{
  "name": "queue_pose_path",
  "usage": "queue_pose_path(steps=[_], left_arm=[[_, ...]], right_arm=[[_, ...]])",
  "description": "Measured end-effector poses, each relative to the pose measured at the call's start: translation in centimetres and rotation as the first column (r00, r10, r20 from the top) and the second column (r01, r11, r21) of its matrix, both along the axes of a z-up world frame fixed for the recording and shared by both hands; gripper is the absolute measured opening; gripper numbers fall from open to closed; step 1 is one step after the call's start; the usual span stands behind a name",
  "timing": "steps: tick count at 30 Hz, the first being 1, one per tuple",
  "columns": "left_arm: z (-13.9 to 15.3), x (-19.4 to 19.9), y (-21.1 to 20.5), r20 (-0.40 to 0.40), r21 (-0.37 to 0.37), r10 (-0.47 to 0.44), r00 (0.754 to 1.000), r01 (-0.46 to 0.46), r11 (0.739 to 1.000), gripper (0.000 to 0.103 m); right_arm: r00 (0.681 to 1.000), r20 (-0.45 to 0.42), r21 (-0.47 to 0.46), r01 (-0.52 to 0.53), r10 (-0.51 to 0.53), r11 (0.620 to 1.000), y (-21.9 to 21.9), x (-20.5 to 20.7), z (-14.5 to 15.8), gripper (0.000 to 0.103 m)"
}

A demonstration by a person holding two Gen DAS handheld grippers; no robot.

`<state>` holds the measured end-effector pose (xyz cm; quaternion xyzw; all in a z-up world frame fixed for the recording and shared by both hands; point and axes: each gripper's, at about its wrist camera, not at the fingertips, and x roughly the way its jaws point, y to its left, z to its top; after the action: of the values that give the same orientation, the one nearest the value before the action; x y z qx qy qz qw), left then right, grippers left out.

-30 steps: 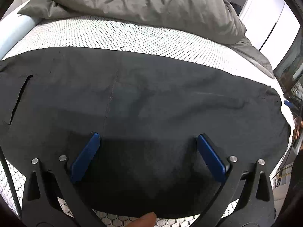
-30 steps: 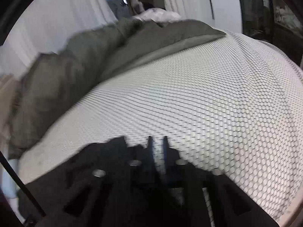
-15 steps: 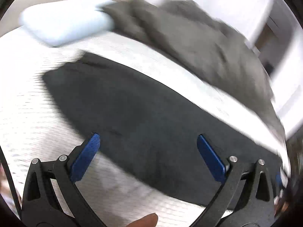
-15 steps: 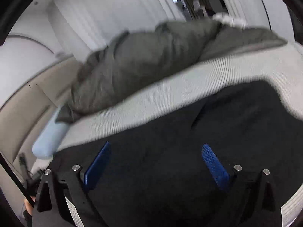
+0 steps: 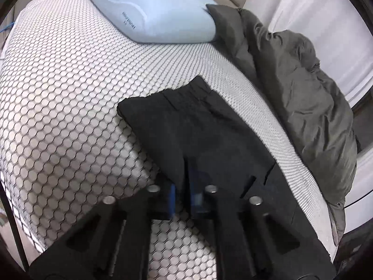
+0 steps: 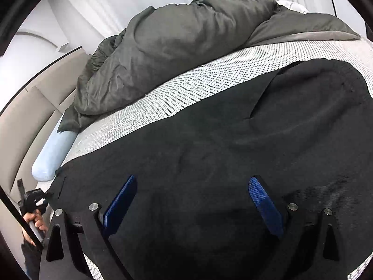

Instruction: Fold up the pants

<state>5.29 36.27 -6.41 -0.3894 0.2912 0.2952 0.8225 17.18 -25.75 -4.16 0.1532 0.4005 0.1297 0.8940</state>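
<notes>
black pants (image 5: 198,126), white hexagon-patterned mattress (image 5: 58,93), grey duvet (image 6: 177,46), pale blue pillow (image 5: 153,11)

Bare honeycomb mattress (image 5: 58,98) open at left, pale pillow (image 5: 153,11) blocking far end, bunched grey duvet (image 5: 303,88) walling right side

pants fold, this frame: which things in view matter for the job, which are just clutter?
In play: black pants; left gripper, shut on the pants' edge; right gripper, open over them.

Lying about: grey duvet; pale blue pillow; honeycomb-patterned mattress underneath.
</notes>
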Motion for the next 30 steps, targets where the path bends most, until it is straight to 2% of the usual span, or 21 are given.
queue_pose_path(steps=[2,4,6,9,13,15,18,20,21,24,27,29,30], left_arm=[[0.8,0.7,-0.1,-0.004,0.049,-0.014,1.0,0.014,0.999,0.003],[0.7,1.9,0.2,-0.06,0.077,-0.018,0.998,0.023,0.997,0.003],[-0.8,2.7,0.8,-0.111,0.044,-0.01,0.994,0.015,0.999,0.004],[-1.1,2.7,0.9,-0.121,0.034,-0.004,0.993,0.008,0.999,0.007],[0.1,1.0,0.4,-0.125,0.037,0.055,0.991,-0.05,0.998,0.036],[1.2,0.0,-0.6,-0.084,0.056,0.041,0.996,-0.037,0.998,0.038],[3.1,0.1,-3.8,-0.052,0.135,-0.078,0.996,0.084,0.987,0.043],[3.8,0.8,-6.5,-0.034,0.166,-0.143,0.989,0.146,0.975,0.07],[4.1,1.3,-8.0,-0.024,0.178,-0.187,0.982,0.188,0.966,0.078],[4.2,4.0,-14.0,-0.062,0.236,-0.358,0.932,0.362,0.902,0.103],[3.7,6.3,-18.9,-0.082,0.266,-0.461,0.884,0.465,0.844,0.102],[3.0,7.5,-22.3,-0.078,0.218,-0.545,0.835,0.547,0.808,0.102],[2.5,8.0,-23.9,-0.079,0.189,-0.592,0.802,0.595,0.781,0.102]], right_arm=[[1.0,0.002,0.0,0.001,-0.001,1.0,0.0,0.0,0.0,0.098],[1.0,0.0,0.005,-0.001,0.001,1.0,0.0,0.0,-0.1,0.098],[1.0,0.001,0.001,-0.001,0.001,1.0,-0.1,-0.1,-0.1,0.098],[1.0,0.0,-0.005,0.004,-0.004,1.0,-0.4,-0.2,-0.1,0.098],[1.0,0.01,0.001,0.018,-0.018,1.0,-0.8,-0.3,0.2,0.098],[0.999,0.013,0.002,0.034,-0.034,0.999,-1.1,-0.3,0.3,0.098],[0.999,0.0,0.006,0.045,-0.045,0.999,-1.3,0.0,0.1,0.098],[0.999,-0.007,-0.005,0.043,-0.044,0.999,-1.2,0.2,0.0,0.098],[0.999,-0.012,-0.019,0.038,-0.039,0.999,-1.0,0.3,-0.1,0.098],[0.999,-0.033,-0.07,0.011,-0.013,0.998,-0.5,0.5,-0.4,0.098],[0.999,-0.05,-0.141,-0.028,0.021,0.99,0.1,0.6,-1.0,0.098],[0.998,-0.041,-0.197,-0.045,0.038,0.979,0.4,0.3,-1.0,0.098],[0.999,-0.025,-0.24,-0.052,0.047,0.969,0.7,-0.1,-0.9,0.098]])
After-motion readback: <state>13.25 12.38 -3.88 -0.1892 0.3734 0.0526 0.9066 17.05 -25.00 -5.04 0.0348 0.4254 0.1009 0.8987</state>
